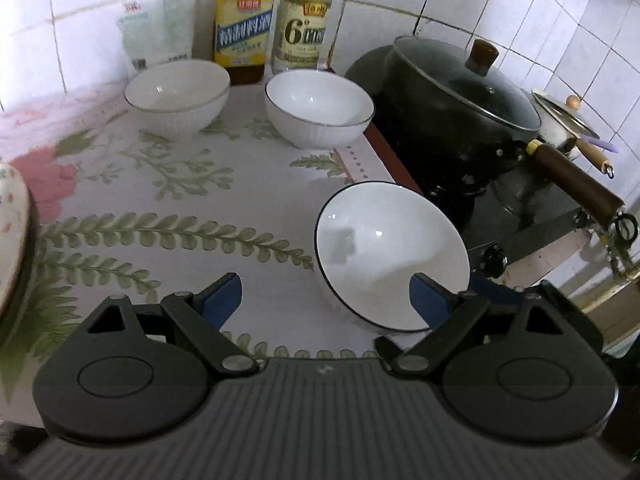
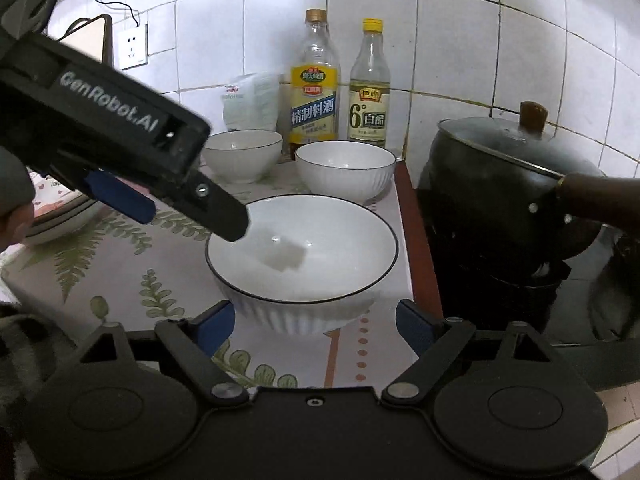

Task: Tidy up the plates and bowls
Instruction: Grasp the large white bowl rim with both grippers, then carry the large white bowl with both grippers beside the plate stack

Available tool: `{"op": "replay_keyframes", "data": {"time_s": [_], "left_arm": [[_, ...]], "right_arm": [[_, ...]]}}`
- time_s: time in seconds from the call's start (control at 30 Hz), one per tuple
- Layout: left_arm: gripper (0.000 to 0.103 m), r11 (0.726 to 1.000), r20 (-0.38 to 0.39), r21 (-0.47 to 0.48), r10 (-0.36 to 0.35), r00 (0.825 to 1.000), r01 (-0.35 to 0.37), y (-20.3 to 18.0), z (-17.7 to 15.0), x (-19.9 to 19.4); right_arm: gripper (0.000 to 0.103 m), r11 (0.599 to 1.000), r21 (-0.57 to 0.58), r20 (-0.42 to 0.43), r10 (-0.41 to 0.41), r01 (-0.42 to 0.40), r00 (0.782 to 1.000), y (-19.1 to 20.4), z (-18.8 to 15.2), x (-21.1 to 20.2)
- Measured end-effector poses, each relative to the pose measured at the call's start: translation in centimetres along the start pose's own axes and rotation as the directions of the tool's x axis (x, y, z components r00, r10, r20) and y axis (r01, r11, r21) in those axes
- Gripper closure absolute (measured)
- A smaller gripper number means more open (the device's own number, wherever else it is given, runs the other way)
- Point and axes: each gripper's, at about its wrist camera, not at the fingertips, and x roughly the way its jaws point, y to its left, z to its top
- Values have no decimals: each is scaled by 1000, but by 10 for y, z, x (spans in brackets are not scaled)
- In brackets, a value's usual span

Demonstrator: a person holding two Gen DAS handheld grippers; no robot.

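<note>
Three white ribbed bowls with dark rims stand on the fern-patterned cloth. The nearest bowl [image 1: 392, 256] [image 2: 302, 256] sits by the cloth's right edge. My left gripper [image 1: 326, 300] is open, its right finger [image 1: 430, 300] reaching over that bowl's near rim; in the right wrist view one finger [image 2: 224, 216] hangs over the bowl's left rim. My right gripper [image 2: 316, 328] is open just in front of the same bowl. Two more bowls [image 1: 178, 96] [image 1: 318, 108] stand at the back, also in the right wrist view [image 2: 242, 154] [image 2: 346, 170]. Stacked plates [image 2: 60, 220] lie at the left.
Two bottles [image 2: 316, 92] [image 2: 370, 92] and a white bag [image 2: 250, 106] stand against the tiled wall. A black lidded pot [image 1: 460, 120] [image 2: 508, 192] with a brown handle sits on the stove to the right. A smaller lidded pot [image 1: 564, 120] is behind it.
</note>
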Motion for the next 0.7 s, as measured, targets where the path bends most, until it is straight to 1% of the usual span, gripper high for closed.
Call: {"op": "replay_keyframes", "data": {"time_s": [0.1, 0.13, 0.2, 0.23, 0.27, 0.3, 0.37, 0.43, 0.6, 0.7], "left_arm": [[17, 999, -23, -34, -16, 1000, 15, 4, 2, 13], [22, 999, -31, -46, -25, 999, 23, 6, 3, 17], [37, 998, -45, -57, -34, 998, 32, 8, 4, 22], [54, 998, -56, -59, -31, 998, 28, 9, 4, 25], [68, 998, -67, -60, -22, 998, 18, 10, 4, 27], [69, 998, -72, -63, -21, 997, 16, 10, 4, 29], [79, 997, -67, -64, -44, 997, 39, 9, 4, 28], [83, 998, -66, -39, -50, 997, 48, 6, 4, 28], [85, 998, -63, -35, -46, 997, 44, 4, 2, 26], [85, 1000, -65, -9, -31, 997, 30, 2, 1, 23]], "right_arm": [[12, 1000, -22, -7, 7, -7, 1000, 2, -3, 11], [12, 999, -32, -10, 6, -7, 1000, 3, -3, 14], [12, 999, -45, -6, 5, -5, 1000, 4, -2, 20], [12, 999, -52, -5, 8, -8, 1000, 4, -1, 23], [11, 998, -55, -6, 8, -8, 1000, 5, 0, 26], [10, 998, -57, -3, 7, -7, 1000, 5, 0, 28], [9, 998, -66, 19, 4, -3, 1000, 6, -1, 30], [8, 998, -70, 40, -3, 5, 999, 8, -5, 31], [8, 999, -49, 54, -17, 19, 998, 9, -7, 32], [8, 998, -57, 58, -22, 25, 998, 14, -7, 29]]}}
